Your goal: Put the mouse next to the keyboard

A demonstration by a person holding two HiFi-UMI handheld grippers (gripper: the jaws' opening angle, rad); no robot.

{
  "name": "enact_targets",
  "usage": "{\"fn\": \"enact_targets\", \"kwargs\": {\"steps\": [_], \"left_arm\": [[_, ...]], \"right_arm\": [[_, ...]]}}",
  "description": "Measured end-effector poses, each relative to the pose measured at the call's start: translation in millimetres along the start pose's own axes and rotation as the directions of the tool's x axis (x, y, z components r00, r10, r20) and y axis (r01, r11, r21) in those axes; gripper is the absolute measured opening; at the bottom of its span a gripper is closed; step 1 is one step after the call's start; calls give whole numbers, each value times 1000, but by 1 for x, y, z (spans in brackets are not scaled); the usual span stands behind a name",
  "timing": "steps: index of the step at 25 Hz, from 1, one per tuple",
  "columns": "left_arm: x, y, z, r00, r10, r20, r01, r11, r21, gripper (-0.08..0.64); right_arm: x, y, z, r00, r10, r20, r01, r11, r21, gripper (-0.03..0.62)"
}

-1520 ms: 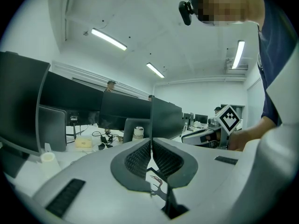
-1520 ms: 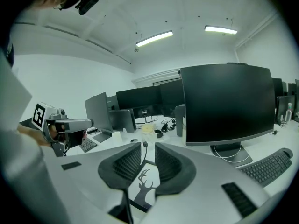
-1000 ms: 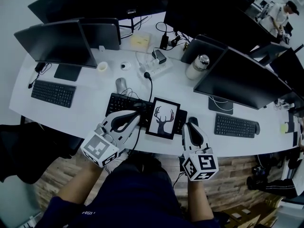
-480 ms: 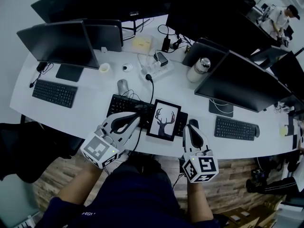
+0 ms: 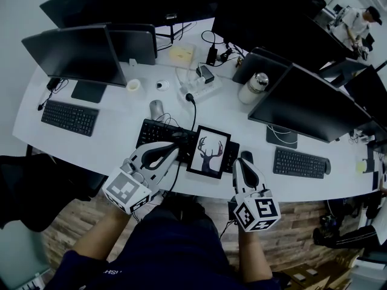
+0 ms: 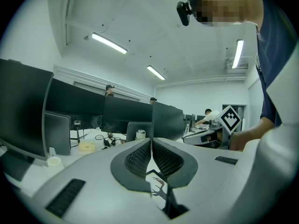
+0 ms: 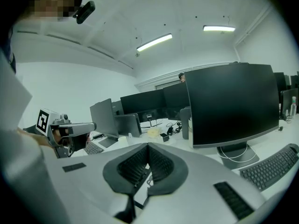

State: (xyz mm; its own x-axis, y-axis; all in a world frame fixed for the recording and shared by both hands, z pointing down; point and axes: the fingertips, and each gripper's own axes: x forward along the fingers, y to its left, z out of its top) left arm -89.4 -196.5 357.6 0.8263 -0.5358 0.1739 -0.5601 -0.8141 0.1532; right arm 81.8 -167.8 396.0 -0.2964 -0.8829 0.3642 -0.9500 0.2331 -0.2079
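Hovering over the near edge of the worktop (image 5: 115,147), both tools have their pads pressed together and hold nothing. The left tool (image 5: 173,150) points across the near side of the black keyboard (image 5: 158,135). Its own view shows only the framed deer picture (image 5: 208,151) through the gap below the closed pads. The right tool (image 5: 243,164) points just past the keyboard's right end, and nothing is caught between its pads either.

The deer picture covers the right part of the keyboard. Just at the right tool's tip, off the keyboard's right end, sits a small dark rounded thing (image 5: 247,156). It is too dark and small to say whether it is a mouse.

Farther back, a grey mouse (image 5: 155,109) lies just beyond the keyboard's far edge near its left corner, close beside it with a thin strip of worktop between them.

My judgement is that the step in hand cannot be settled. The scene fits a mouse already lying beside the keyboard with the tools closed and clear of it. It fits equally well a mouse waiting to be picked up and brought closer. Either way, neither tool as it stands could take hold of anything, and cables run across the worktop behind the keyboard near the grey mouse.
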Motion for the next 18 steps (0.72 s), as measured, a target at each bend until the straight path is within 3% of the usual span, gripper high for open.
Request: {"fn": "enact_targets", "kwargs": {"steps": [18], "left_arm": [[3, -5, -6, 1000, 12, -1, -12, 1000, -8, 34]], "right_arm": [[0, -3, -7, 1000, 20, -11, -20, 1000, 16, 3]]}}
